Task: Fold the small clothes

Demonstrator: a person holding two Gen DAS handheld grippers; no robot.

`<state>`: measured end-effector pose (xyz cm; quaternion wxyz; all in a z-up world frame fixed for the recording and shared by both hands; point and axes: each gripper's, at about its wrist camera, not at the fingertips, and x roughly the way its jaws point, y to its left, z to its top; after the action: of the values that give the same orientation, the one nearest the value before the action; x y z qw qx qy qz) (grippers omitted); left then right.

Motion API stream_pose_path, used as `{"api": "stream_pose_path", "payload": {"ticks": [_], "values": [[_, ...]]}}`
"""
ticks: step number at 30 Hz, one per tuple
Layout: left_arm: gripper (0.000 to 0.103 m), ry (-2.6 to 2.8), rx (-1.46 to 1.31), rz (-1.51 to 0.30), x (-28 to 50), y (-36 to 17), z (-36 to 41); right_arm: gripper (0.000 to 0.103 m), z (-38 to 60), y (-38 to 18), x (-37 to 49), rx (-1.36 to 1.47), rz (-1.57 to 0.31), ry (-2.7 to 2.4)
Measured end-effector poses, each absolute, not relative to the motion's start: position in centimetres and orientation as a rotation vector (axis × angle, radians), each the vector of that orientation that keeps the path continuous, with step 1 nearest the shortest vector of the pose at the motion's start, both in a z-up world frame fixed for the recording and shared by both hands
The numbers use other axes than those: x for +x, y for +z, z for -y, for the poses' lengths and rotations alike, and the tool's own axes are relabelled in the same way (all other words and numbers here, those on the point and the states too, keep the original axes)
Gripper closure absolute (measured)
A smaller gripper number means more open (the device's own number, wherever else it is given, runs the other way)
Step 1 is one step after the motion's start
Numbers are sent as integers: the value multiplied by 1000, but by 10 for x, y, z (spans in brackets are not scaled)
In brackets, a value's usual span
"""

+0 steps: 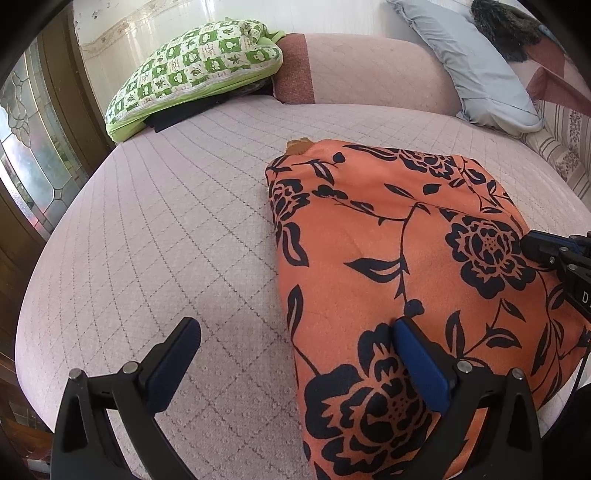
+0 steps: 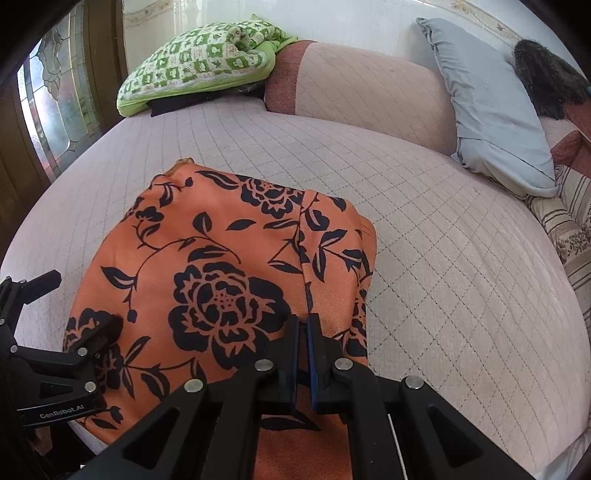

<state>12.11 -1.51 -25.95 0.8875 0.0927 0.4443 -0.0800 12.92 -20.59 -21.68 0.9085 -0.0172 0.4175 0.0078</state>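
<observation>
Nearest the left wrist lens: left gripper (image 1: 295,328), tongs spread wide. Left finger (image 1: 177,354) over bare bed (image 1: 166,221), right finger (image 1: 417,362) resting on the cloth (image 1: 388,258). Holds nothing.

Left to right in that view:
- Far left: wooden door with patterned glass (image 1: 29,147).
- Back left: green checked quilt (image 1: 192,66), lying on a dark folded item (image 1: 177,116) at the head of the bed.
- Behind centre: pink bolster (image 1: 369,70) along the wall.
- Centre to right: cloth, orange with black flowers, folded into a long shape, flat on the quilted cover, running from mid-bed toward the near edge. Small tan bit showing at its far corner.
- Right edge: right gripper (image 1: 535,243), tip touching the cloth's right side.
- Back right: grey pillow (image 1: 480,70) leaning on the bolster, a dark furry thing (image 1: 506,29) above it, striped floral fabric (image 1: 565,147) beside.

Right wrist view, same order:
- Lower left: left gripper (image 2: 81,301), spread, one finger on the cloth's left side, the other over bare cover.
- Centre: cloth (image 2: 221,258), a folded flap lying along its right side.
- Bottom centre: right gripper (image 2: 304,321), tongs pressed together, pinching the flap's edge where the fold line meets the tips.
- Right: bare bed (image 2: 461,277), then pillow (image 2: 491,110).
</observation>
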Motion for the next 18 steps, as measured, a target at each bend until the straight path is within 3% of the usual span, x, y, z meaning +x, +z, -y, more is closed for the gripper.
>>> {"api": "stream_pose_path", "payload": {"ticks": [18], "values": [[0,-180,189,-925,121,-262,14,96,203,-217,130,-60,-857,10]]}}
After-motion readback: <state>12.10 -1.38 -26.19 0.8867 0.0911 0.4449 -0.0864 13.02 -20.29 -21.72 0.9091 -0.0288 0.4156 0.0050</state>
